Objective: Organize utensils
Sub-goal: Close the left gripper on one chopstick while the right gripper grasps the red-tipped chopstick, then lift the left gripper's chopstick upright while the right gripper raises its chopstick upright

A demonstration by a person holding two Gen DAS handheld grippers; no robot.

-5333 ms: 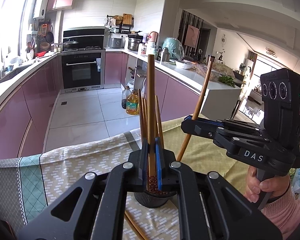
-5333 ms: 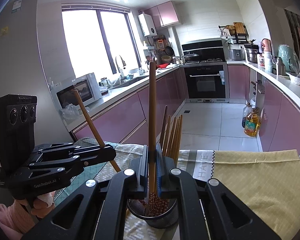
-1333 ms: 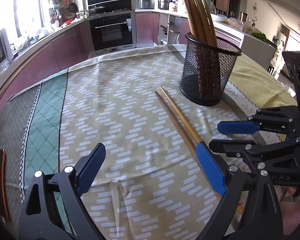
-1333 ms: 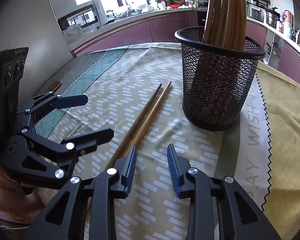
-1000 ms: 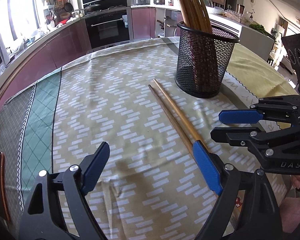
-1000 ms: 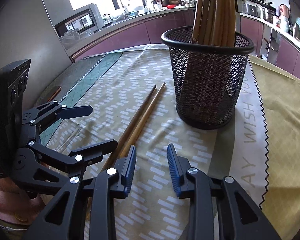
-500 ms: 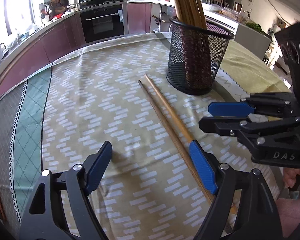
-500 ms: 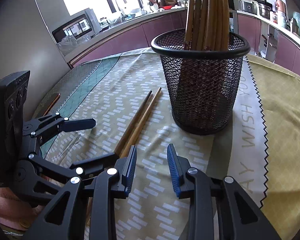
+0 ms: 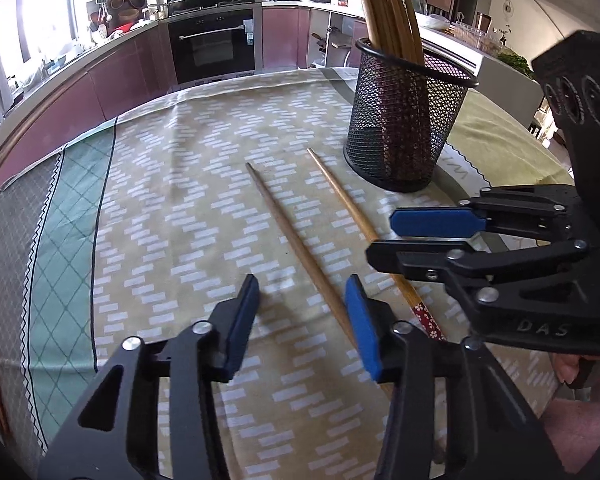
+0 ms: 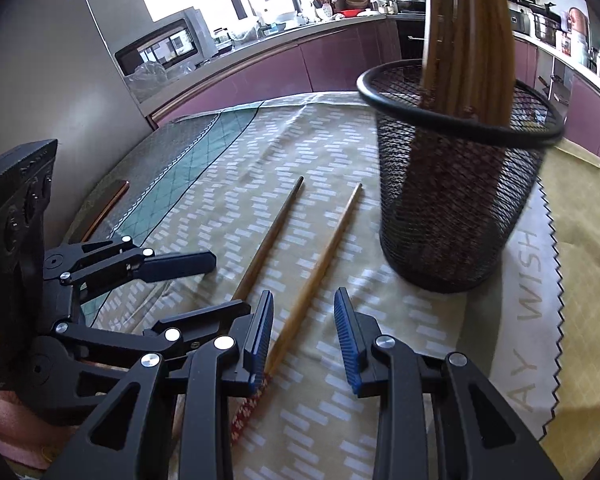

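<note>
Two loose chopsticks lie side by side but apart on the patterned tablecloth [image 9: 171, 184], both running from near the grippers toward the black mesh holder [image 9: 404, 120]. The darker chopstick [image 9: 295, 240] passes between the blue pads of the left gripper [image 9: 304, 308], whose jaws are closing around it; the pads do not yet press on the wood. The lighter chopstick [image 10: 320, 264], with a red patterned end, lies between the jaws of the right gripper [image 10: 302, 332], which stand partly open with clear gaps either side of the stick.

To the left of the chopsticks the cloth is bare out to its green diamond border [image 9: 67, 216], with the table's curved wooden edge [image 10: 103, 208] just beyond. On the right the mesh holder stands just beside the lighter chopstick's tip, leaving only a narrow strip of cloth between them; past the holder a zigzag seam [image 10: 552, 264] meets a plain yellow cloth [image 10: 588, 240].

The holder stands upright and holds a bundle of wooden chopsticks [image 10: 468, 40], leaning together against its rim
</note>
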